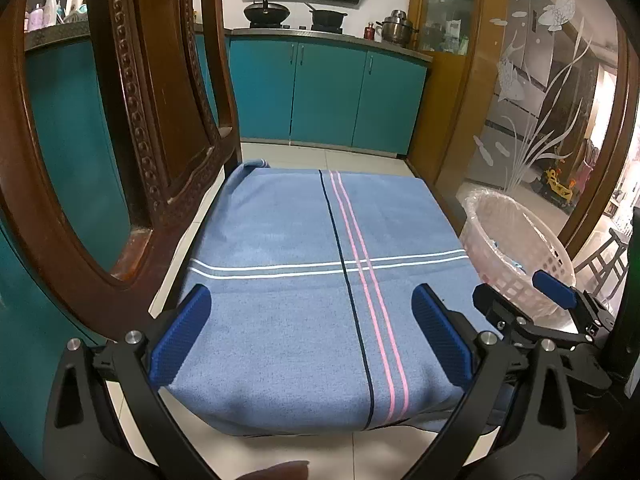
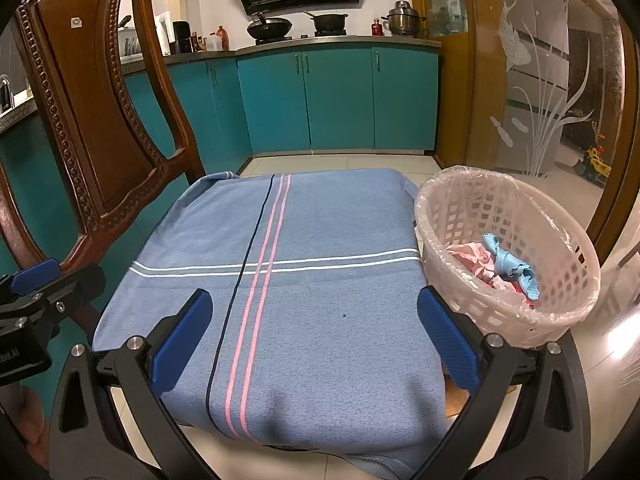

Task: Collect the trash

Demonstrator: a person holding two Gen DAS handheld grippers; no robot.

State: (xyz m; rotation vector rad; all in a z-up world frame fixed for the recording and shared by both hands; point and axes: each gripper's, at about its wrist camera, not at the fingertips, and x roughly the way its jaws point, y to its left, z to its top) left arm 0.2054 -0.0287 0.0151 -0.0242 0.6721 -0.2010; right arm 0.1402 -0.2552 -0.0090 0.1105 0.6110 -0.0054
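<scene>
Both the left gripper (image 1: 311, 334) and right gripper (image 2: 314, 336) gape wide, empty; blue cloth (image 2: 280, 300) bare, crumpled scraps (image 2: 496, 266) in lined basket (image 2: 560, 308) (collection apparently complete); nothing left to grasp.

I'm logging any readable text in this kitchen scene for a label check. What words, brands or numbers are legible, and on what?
Partial white print, roughly "oootAI", upside down and cut off, on the black body of the left gripper at the right wrist view's edge; not reliably readable.
Bottles on the counter: labels too small to read.
Packets in the glass cabinet: blurred.
Nothing else carries text.
</scene>
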